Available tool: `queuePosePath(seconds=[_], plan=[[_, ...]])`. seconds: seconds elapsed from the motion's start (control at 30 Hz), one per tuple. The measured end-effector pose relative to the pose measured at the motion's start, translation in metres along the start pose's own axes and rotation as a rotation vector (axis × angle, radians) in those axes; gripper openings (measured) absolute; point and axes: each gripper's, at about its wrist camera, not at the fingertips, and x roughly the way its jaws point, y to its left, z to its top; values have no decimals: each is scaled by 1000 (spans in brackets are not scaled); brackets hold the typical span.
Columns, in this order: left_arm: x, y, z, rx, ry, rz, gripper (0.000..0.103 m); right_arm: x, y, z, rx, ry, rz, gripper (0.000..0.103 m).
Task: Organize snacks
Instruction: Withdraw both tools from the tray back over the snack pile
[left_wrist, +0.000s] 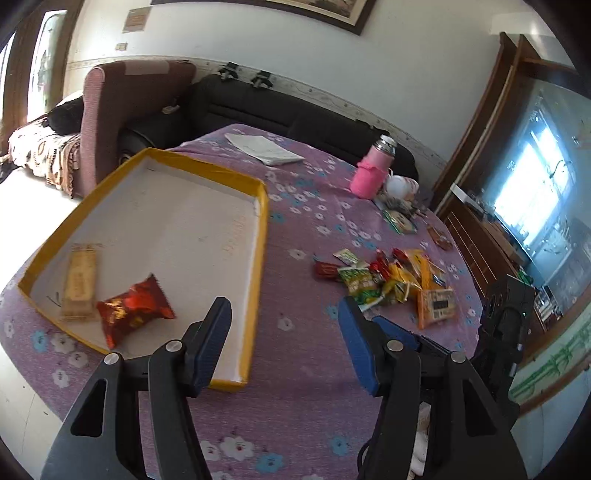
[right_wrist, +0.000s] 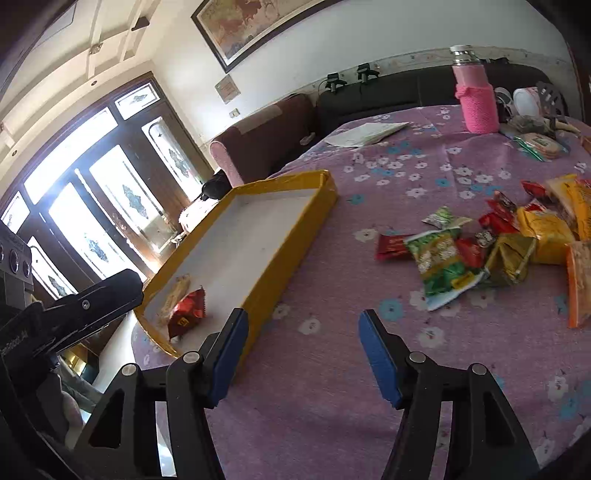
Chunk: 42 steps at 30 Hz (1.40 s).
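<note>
A yellow-rimmed tray with a white floor lies on the purple flowered tablecloth; it also shows in the right wrist view. Inside it lie a beige wafer pack and a red foil snack, seen again in the right wrist view as the wafer and red snack. A pile of mixed snack packets lies right of the tray, also in the right wrist view. My left gripper is open and empty above the tray's near right corner. My right gripper is open and empty above bare cloth.
A pink bottle, a white cup, white papers and more packets sit at the table's far side. Sofas stand behind the table. The other gripper's body is at my left.
</note>
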Motion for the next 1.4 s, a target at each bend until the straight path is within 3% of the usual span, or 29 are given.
queuePosePath(seconds=[0.2,0.37,0.67,0.8,0.97,1.13,1.4], plan=[[21,-37,-5,29,41,-35,59,-40,-44,1,60,-48,-29,65],[24,-51,-5,47,20,-7,59,-65,-69,-1,48,-88,-102,68],[3,-44,8,-14,-92,105,59,-25,-56,10,134,-38,-48,68],[2,-40,8,-41,-101,129,59,-23,-59,8,153,-27,-49,68],[9,-44,1,-51,-87,104,59,-28,-77,6,213,-29,-54,68],[14,-46,-4,-79,-77,53,59,-47,-82,8,243,-89,-72,68],[20,-36,-13,-126,-65,-2,59,-68,-82,16,203,-178,-188,68]])
